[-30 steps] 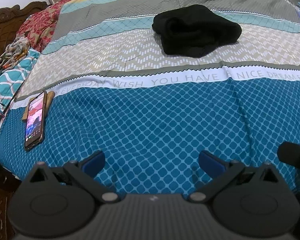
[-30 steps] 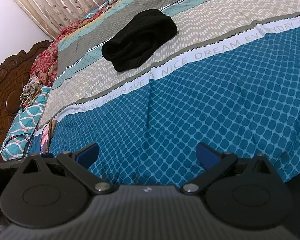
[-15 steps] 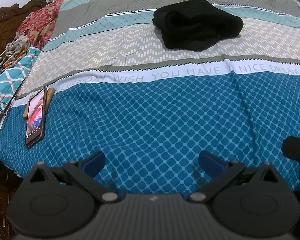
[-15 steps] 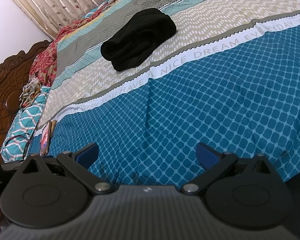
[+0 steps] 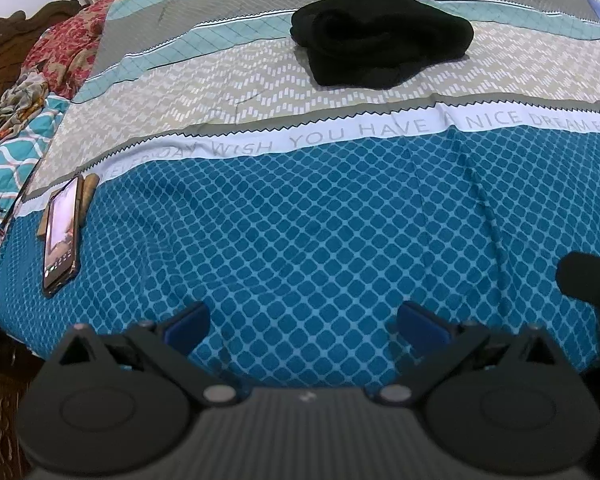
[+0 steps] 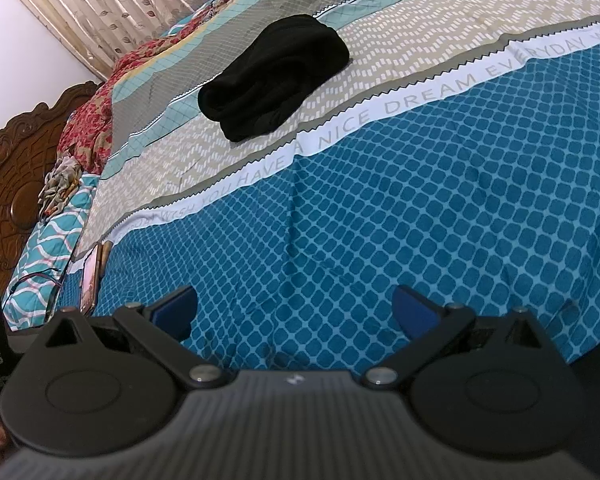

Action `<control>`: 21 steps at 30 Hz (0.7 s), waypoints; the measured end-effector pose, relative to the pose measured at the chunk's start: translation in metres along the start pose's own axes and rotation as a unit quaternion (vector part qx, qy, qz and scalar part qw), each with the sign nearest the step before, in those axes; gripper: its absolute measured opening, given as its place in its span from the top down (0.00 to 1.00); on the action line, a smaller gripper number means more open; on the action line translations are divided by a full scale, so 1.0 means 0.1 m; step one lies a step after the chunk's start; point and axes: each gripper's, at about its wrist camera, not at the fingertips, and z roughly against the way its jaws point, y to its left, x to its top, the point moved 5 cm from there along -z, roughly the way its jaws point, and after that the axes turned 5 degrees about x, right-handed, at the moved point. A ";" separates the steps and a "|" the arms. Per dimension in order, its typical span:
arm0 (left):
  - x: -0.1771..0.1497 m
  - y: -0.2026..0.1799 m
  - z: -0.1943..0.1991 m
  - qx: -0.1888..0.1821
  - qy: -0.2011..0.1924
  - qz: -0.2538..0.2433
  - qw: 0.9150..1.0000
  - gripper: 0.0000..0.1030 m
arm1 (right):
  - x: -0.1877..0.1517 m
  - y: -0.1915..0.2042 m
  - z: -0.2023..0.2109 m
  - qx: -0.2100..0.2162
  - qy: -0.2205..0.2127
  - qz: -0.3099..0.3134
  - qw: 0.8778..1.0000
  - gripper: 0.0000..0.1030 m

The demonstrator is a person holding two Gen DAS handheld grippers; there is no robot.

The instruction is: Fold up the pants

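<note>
Left wrist view shows the left gripper (image 5: 302, 326) with its blue-padded fingers spread wide and nothing between them, held over the teal diamond-patterned part of the bedsheet (image 5: 320, 240). Well ahead of it and a little to its right, the black pants (image 5: 380, 36) lie bunched in a rumpled heap on the beige zigzag band, beyond the white stripe printed "WISH YOU HAVE A NICE DREAM". Far to the left of the fingers a smartphone (image 5: 62, 236) lies face up with its screen lit, near the bed's edge, touching a brown object I cannot identify. At the right edge a black rounded part pokes into view; what it belongs to I cannot tell

Right wrist view shows the right gripper (image 6: 296, 312) likewise wide open and empty above the teal diamonds (image 6: 420, 200). From here the pants (image 6: 274, 76) sit well ahead and slightly left of the fingers. A carved wooden headboard (image 6: 16, 152) and a leaf-patterned curtain (image 6: 112, 4) stand far off to the left
</note>
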 end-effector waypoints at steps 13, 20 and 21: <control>-0.02 -0.02 -0.01 -0.006 0.004 -0.008 1.000 0.00 | 0.00 -0.03 0.00 0.000 0.001 -0.006 1.000 0.00; -0.03 -0.02 -0.02 -0.009 0.006 -0.009 1.000 0.00 | -0.01 -0.04 0.00 0.000 0.001 -0.008 1.000 0.00; -0.03 -0.02 -0.03 -0.009 0.006 -0.009 1.000 0.00 | -0.01 -0.04 0.00 0.000 0.001 -0.008 1.000 0.00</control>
